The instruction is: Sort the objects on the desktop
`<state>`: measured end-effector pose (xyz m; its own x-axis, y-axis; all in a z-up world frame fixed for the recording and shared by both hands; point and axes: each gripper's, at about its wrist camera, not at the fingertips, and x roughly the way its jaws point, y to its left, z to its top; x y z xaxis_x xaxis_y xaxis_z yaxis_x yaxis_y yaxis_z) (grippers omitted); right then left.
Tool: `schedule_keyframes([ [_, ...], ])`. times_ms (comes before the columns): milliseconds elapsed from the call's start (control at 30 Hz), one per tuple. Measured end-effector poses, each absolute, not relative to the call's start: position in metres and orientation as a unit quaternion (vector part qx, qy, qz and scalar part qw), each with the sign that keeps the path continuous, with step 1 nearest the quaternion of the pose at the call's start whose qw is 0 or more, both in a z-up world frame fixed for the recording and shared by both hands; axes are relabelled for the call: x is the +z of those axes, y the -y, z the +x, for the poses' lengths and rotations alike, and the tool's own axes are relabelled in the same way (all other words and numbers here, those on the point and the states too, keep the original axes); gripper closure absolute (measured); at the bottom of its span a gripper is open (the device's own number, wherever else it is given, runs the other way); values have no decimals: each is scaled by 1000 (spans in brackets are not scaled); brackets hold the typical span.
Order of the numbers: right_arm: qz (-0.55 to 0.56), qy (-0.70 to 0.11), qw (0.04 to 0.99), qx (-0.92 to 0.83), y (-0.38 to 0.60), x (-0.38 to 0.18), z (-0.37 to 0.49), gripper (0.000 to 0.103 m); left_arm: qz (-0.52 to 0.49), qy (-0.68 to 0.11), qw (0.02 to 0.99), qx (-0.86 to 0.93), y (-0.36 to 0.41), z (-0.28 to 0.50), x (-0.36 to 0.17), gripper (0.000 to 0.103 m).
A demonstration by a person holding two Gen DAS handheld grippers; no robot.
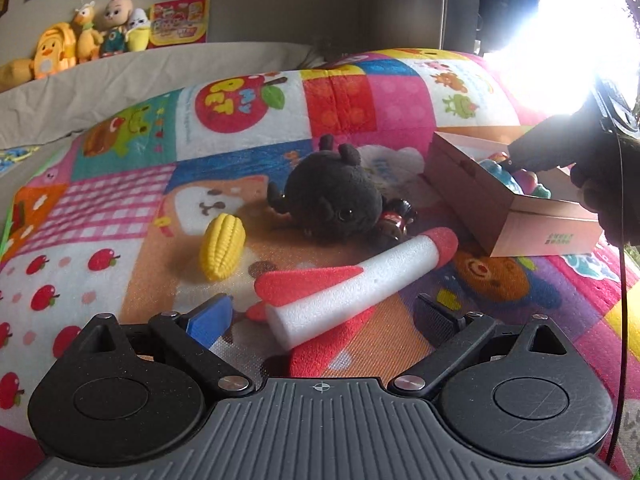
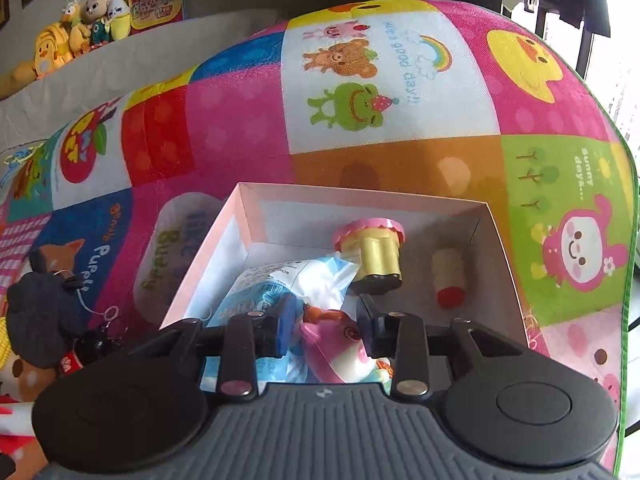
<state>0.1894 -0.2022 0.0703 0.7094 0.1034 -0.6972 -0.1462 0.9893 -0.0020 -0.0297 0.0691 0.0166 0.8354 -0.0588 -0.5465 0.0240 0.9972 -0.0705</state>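
My left gripper (image 1: 324,316) is open wide, low over the patchwork mat, with the tail of a white and red foam rocket (image 1: 360,280) lying between its fingers, untouched. Beyond it lie a yellow toy corn (image 1: 222,246), a black plush (image 1: 332,200) and a small cola-bottle toy (image 1: 396,220). My right gripper (image 2: 326,330) is over the pink box (image 2: 360,192), shut on a pink and white toy (image 2: 336,344). Inside the box are a yellow cupcake toy (image 2: 372,256), a cream cylinder with a red end (image 2: 450,276) and a blue and white packet (image 2: 280,284).
The pink box (image 1: 480,200) stands to the right of the rocket in the left wrist view, with the right hand's gripper above it. Several plush toys (image 1: 80,36) line a ledge at the back left. Glare from a window washes out the upper right.
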Motion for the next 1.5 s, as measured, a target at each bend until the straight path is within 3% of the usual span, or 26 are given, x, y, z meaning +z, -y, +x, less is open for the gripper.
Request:
schedule_keyframes([
  [200,-67,-357,931,39,193,82,183,68,-33,-278,960,-21,-69,-33,15,3],
  [300,-74,-316,943,78,170,103,156,53,-27,-283,959,-22,-66,-31,14,2],
  [500,-52,-370,897,236,102,107,138,51,-29,-278,960,-15,-66,-33,14,2],
  [633,-102,-394,884,229,58,79,146,35,-41,-279,959,-16,-70,-32,13,2],
  [833,-116,-447,859,220,36,48,164,32,-70,-287,955,-16,-79,-30,11,2],
  [900,-104,-464,852,218,37,38,166,38,-75,-287,955,-11,-81,-31,11,2],
  [933,-112,-453,857,219,37,39,161,47,-75,-285,955,-10,-81,-31,11,2],
  [1267,-49,-342,900,266,123,116,62,47,-54,-290,955,-21,-75,-31,12,2],
  [1500,-79,-349,919,167,200,81,2,47,-18,-293,955,-34,-63,-30,12,2],
])
